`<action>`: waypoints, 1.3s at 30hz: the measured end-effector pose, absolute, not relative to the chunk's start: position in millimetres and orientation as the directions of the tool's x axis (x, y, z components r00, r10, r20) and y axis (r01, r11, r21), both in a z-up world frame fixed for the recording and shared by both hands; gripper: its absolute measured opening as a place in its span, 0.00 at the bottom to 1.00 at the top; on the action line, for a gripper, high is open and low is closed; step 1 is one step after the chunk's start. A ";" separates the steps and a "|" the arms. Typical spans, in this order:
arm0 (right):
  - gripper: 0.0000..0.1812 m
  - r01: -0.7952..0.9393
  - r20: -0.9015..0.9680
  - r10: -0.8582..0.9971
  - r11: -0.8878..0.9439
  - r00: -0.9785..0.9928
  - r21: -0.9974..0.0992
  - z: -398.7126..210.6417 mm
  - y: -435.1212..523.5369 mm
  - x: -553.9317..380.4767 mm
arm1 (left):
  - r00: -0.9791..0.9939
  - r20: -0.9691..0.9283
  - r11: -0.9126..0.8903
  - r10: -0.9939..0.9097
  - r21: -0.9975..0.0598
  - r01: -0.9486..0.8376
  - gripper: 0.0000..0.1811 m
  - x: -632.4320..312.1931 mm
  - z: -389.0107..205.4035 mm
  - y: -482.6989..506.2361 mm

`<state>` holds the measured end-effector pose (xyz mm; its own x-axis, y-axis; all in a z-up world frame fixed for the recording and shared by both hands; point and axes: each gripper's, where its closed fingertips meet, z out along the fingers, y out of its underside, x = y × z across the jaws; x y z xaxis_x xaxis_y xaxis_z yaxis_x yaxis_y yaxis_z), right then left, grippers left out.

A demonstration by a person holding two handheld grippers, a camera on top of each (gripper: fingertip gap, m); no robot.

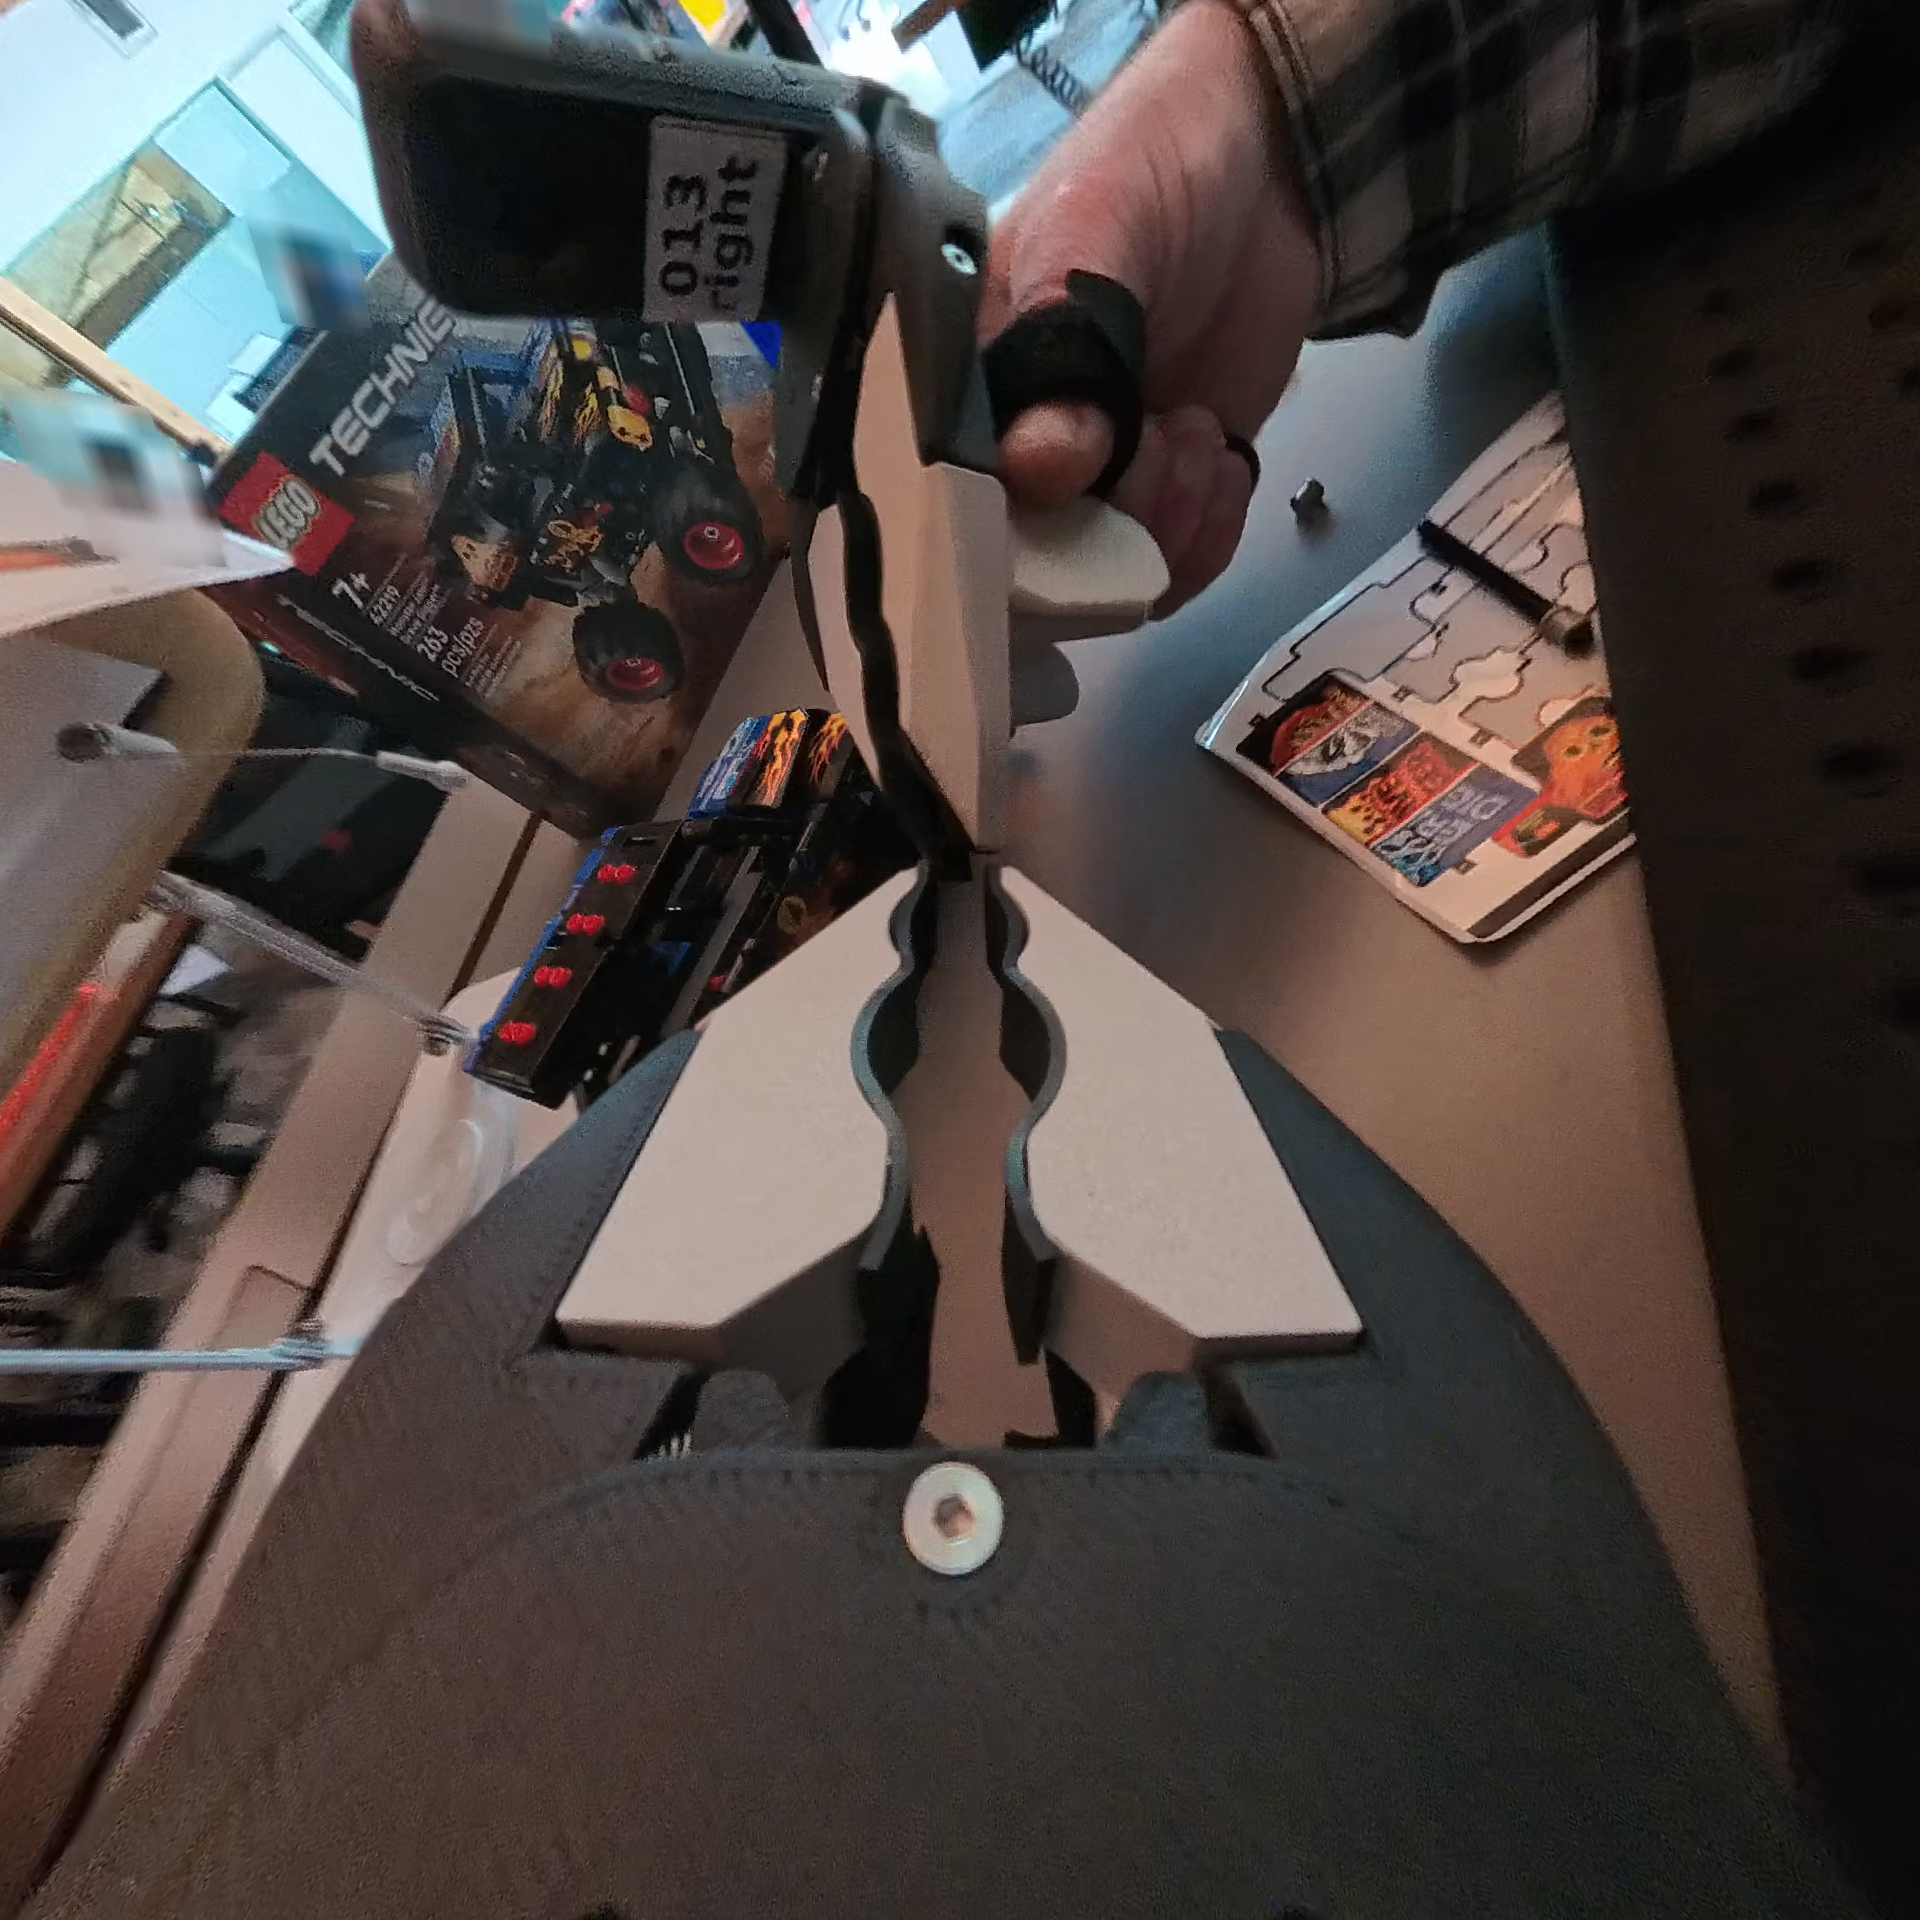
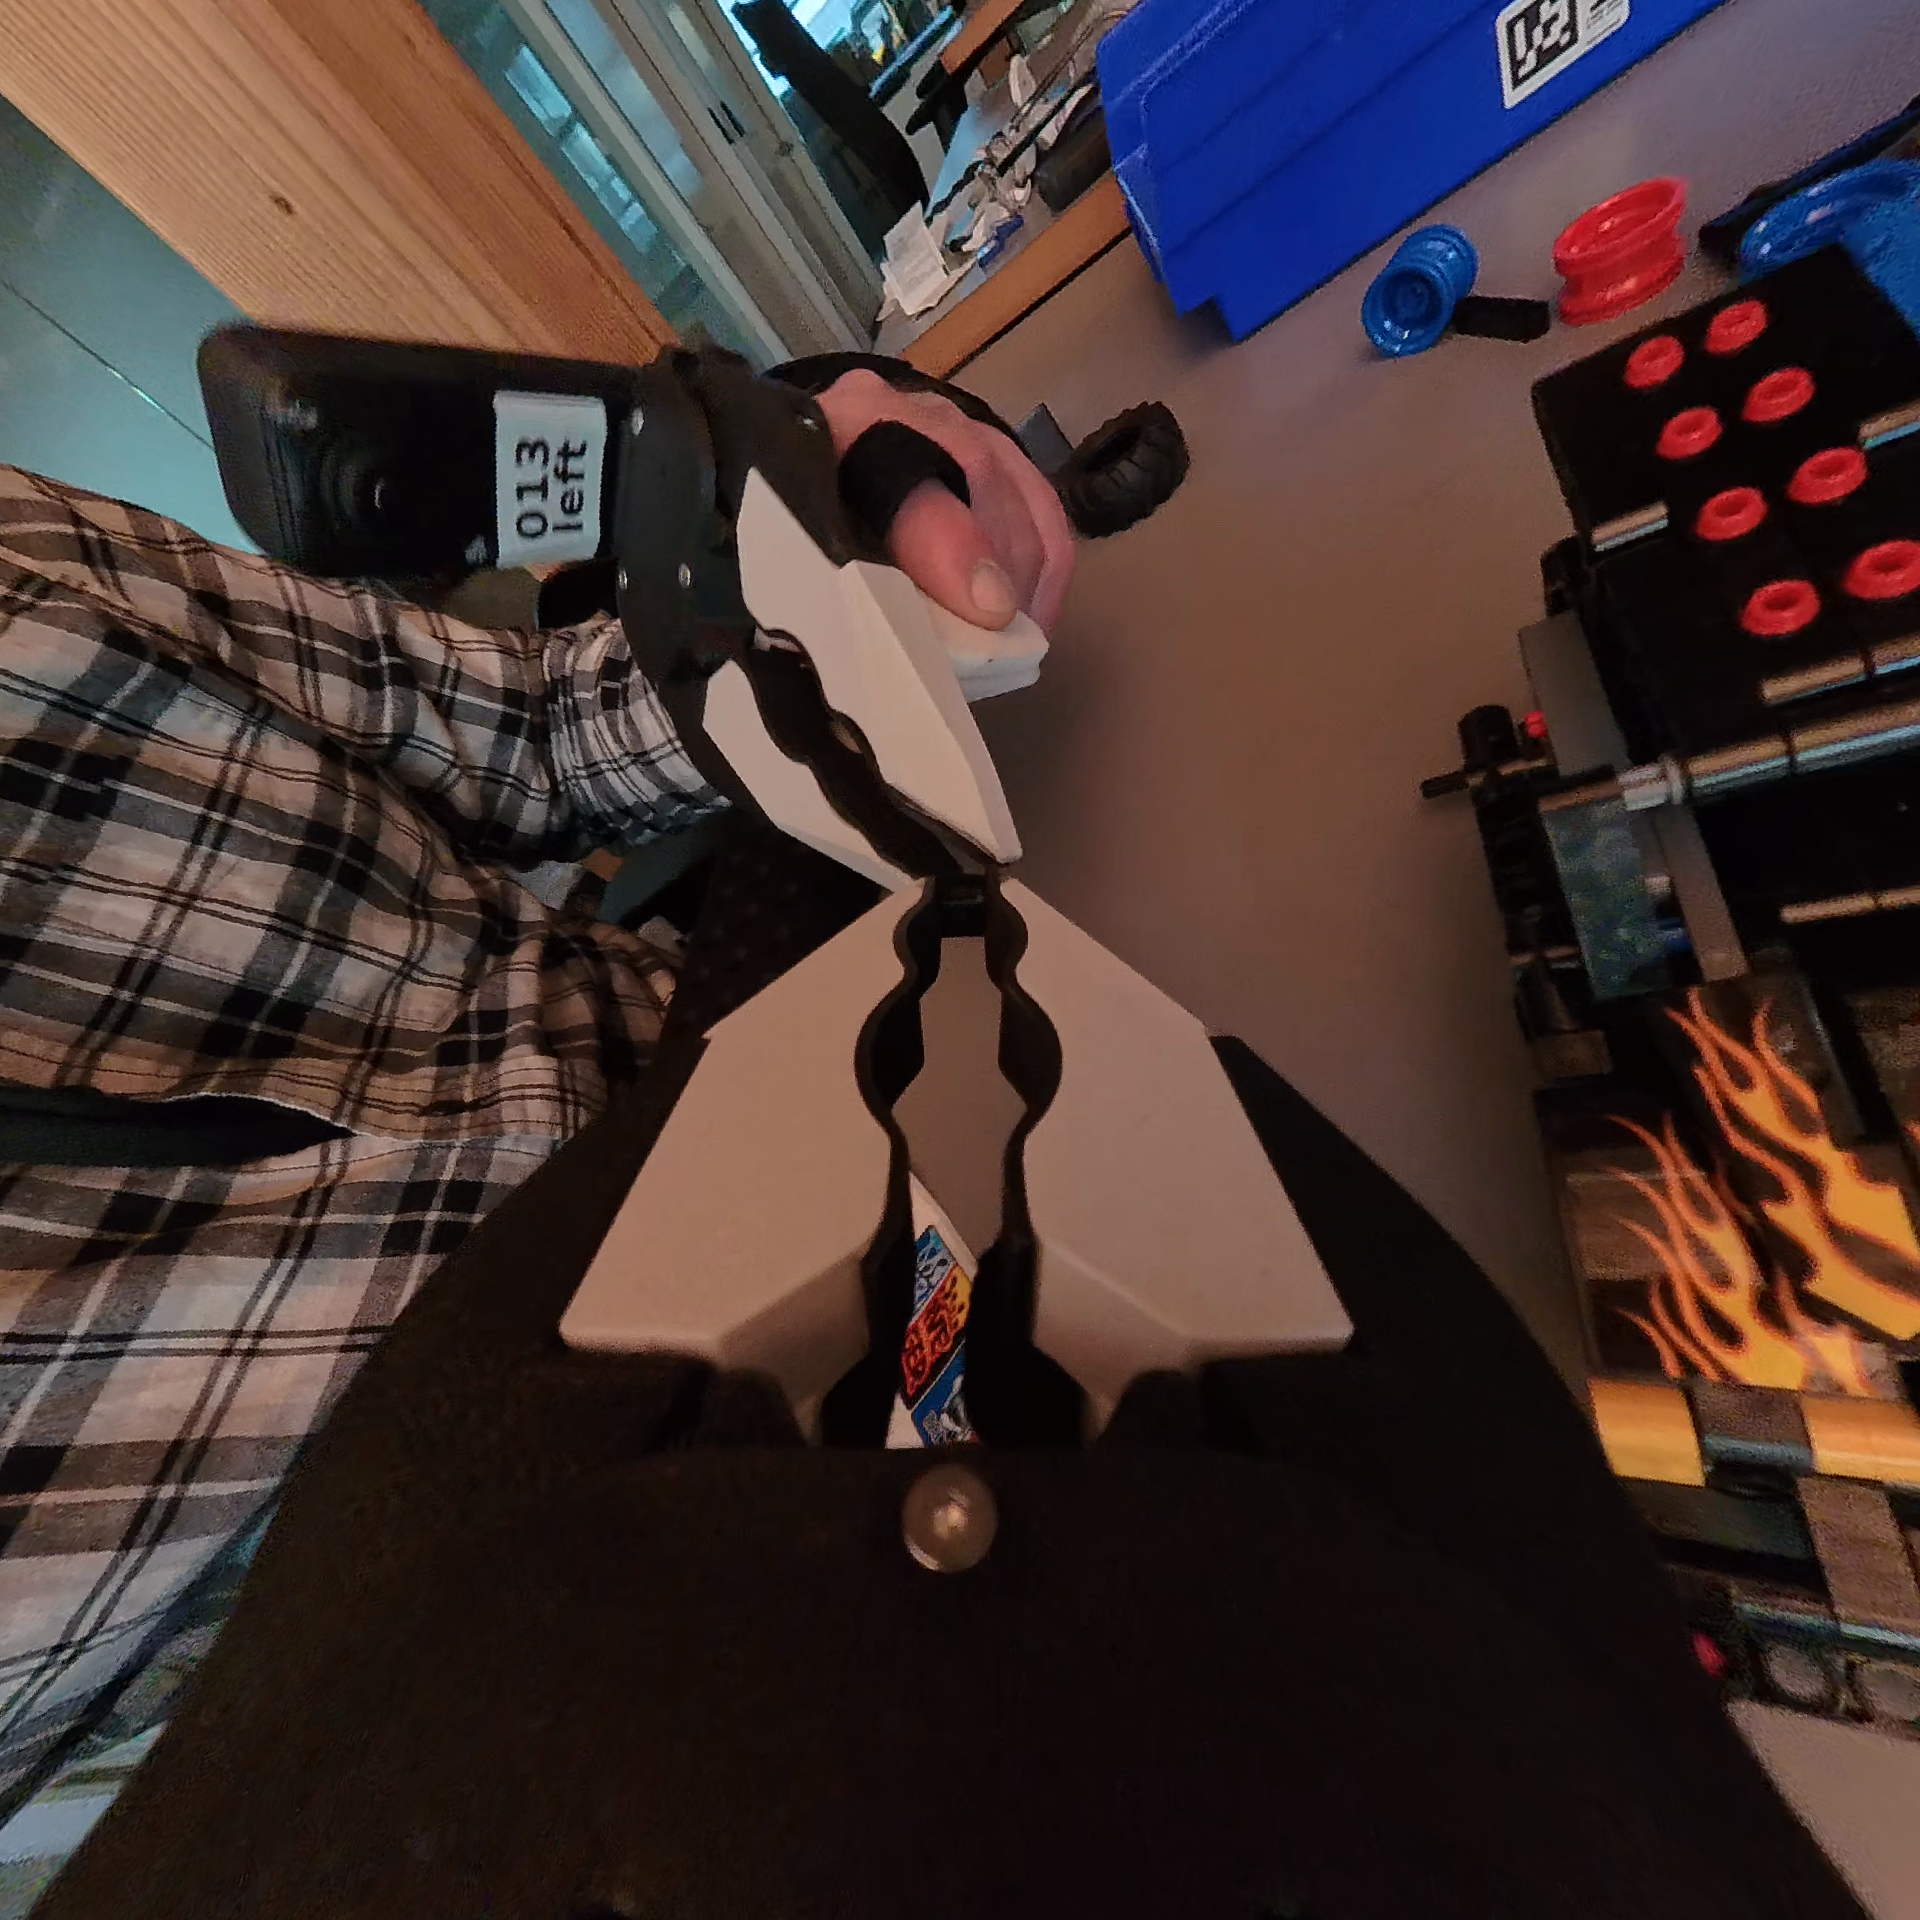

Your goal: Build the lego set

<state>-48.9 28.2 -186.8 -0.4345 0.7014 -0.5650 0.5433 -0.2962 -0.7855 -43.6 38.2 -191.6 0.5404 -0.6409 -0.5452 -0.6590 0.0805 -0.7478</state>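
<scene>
part [image 2: 961, 891]: tiny black piece pinched between both tips, off the table, truck [image 2: 1745, 935] near | left gripper [image 1: 961, 883] and right gripper [image 2: 961, 899] clenched on it tip to tip | likely light, stiff, slippery; grip its ends | sticker sheet [image 1: 1434, 748] beyond truck, wheels [image 2: 1621, 265] near truck

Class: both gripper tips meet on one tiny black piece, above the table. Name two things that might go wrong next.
1. The small black piece sits only at the very tips of the left gripper and right gripper; it may slip and drop.
2. The truck model stands close by; a swing might knock it.
</scene>
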 end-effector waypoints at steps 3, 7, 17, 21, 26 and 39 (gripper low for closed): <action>0.03 0.575 -0.616 0.650 -0.320 -0.445 -0.753 -190.7 23.7 -46.5 | 0.463 -0.660 0.141 -0.591 -0.651 -0.746 0.07 -38.8 -194.7 37.7; 0.03 0.575 -0.637 0.624 -0.341 -0.453 -0.744 -187.6 23.1 -45.9 | 0.412 -0.743 0.185 -0.528 -0.573 -0.798 0.06 -38.2 -190.5 37.7; 0.04 0.629 -0.670 0.623 -0.343 -0.404 -0.698 -198.7 24.6 -43.9 | 0.218 -0.886 0.207 -0.409 -0.322 -0.924 0.02 -35.9 -200.1 37.8; 0.04 0.639 -0.668 0.643 -0.343 -0.374 -0.689 -203.4 26.2 -46.1 | 0.218 -0.887 0.184 -0.406 -0.313 -0.932 0.01 -38.5 -205.2 38.3; 0.14 0.618 -0.621 0.705 -0.327 -0.344 -0.714 -205.1 35.4 -49.6 | 0.329 -0.831 0.153 -0.448 -0.434 -0.888 0.01 -40.1 -202.6 39.9; 0.15 0.688 -0.259 0.925 0.004 -0.278 -0.726 -241.8 61.5 -41.7 | 0.603 -0.415 -0.253 -0.681 -0.640 -0.726 0.07 -73.8 -256.5 48.4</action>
